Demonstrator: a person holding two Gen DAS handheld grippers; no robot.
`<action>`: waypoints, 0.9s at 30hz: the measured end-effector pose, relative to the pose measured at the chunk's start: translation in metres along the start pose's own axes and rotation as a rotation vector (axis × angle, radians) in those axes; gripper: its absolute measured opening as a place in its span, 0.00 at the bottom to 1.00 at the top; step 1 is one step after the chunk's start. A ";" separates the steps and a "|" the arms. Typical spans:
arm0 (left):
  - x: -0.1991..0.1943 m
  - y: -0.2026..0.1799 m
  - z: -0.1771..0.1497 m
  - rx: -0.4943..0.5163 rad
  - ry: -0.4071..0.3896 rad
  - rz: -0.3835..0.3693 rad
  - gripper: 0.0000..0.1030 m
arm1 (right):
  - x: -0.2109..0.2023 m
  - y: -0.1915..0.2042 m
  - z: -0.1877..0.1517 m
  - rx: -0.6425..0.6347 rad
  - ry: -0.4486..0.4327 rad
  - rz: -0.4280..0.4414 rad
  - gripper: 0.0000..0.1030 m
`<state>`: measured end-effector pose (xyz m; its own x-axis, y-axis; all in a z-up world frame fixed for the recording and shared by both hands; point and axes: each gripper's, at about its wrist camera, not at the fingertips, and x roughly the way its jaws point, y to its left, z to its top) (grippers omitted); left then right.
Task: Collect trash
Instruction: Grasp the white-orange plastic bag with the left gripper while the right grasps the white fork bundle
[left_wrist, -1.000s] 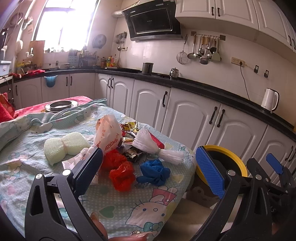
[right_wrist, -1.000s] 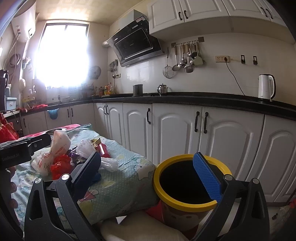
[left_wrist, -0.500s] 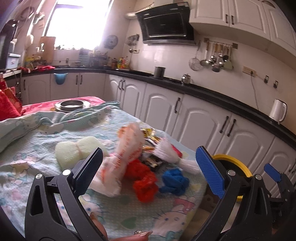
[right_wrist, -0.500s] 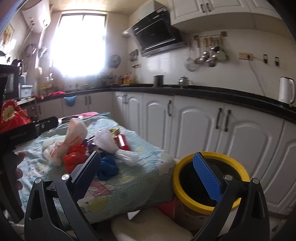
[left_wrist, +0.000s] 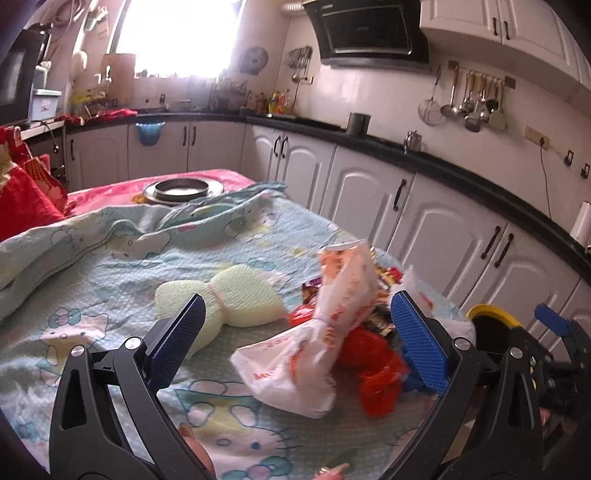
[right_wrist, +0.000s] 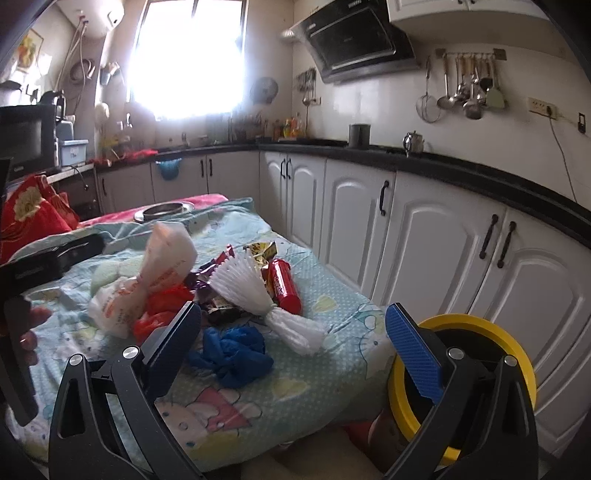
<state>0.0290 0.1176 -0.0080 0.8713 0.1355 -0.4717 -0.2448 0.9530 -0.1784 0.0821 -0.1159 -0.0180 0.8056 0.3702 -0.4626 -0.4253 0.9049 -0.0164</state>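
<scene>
Trash lies in a heap on the table's patterned cloth (left_wrist: 110, 295): a knotted white bag with orange print (left_wrist: 317, 332) (right_wrist: 147, 284), a red plastic bag (left_wrist: 376, 365) (right_wrist: 162, 306), a blue glove (right_wrist: 232, 354), white foam netting (right_wrist: 255, 291), a red tube (right_wrist: 284, 288), shiny wrappers (right_wrist: 221, 277) and a pale green foam net (left_wrist: 229, 302). My left gripper (left_wrist: 295, 343) is open, hovering just short of the white bag. My right gripper (right_wrist: 295, 350) is open above the blue glove, with a yellow-rimmed bin (right_wrist: 476, 384) (left_wrist: 495, 317) at its right.
White cabinets (right_wrist: 424, 236) under a black counter run along the right, close to the table edge. A metal pan (left_wrist: 183, 188) sits at the table's far end on a pink cloth. A red cushion (left_wrist: 26, 199) lies at the far left.
Both grippers have swung left and moved in toward the trash heap. The white bag now lies between the left fingers' line of sight, and the bin has slid to the right edge.
</scene>
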 end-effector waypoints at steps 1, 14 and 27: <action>0.003 0.004 0.000 -0.002 0.015 -0.012 0.90 | 0.009 -0.002 0.002 0.000 0.025 -0.003 0.94; 0.043 0.015 -0.009 0.015 0.167 -0.097 0.90 | 0.081 -0.016 -0.002 -0.049 0.209 0.055 0.77; 0.068 0.018 -0.025 0.023 0.291 -0.180 0.64 | 0.101 -0.020 -0.016 -0.040 0.311 0.139 0.35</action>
<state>0.0736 0.1370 -0.0650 0.7408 -0.1153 -0.6618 -0.0859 0.9608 -0.2635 0.1659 -0.1001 -0.0786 0.5771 0.4020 -0.7109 -0.5430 0.8391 0.0337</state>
